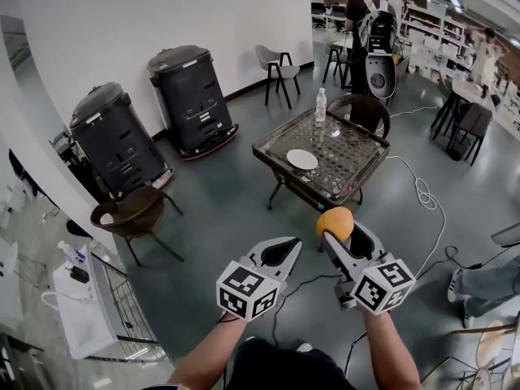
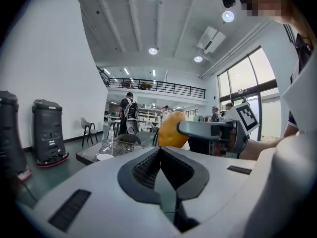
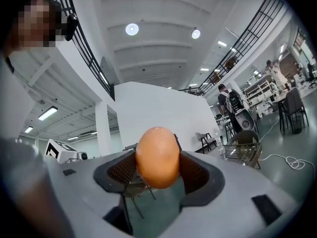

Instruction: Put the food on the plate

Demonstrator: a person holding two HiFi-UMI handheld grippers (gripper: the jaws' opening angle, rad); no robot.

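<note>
R claw (image 1: 340, 236) clamped on orange food (image 1: 335, 223); L claw (image 1: 284, 250) jaws together, empty. 1 plate (image 1: 301, 159) on bench (image 1: 272, 148), well apart from both.

I log one black upright machine (image 1: 192, 96) beside another (image 1: 114, 139) along the white wall. A brown chair (image 1: 134, 211) stands near them. A water bottle (image 1: 320, 106) stands upright on the bench (image 1: 357, 161). A white cable (image 1: 423, 192) lies looped on the floor.
</note>
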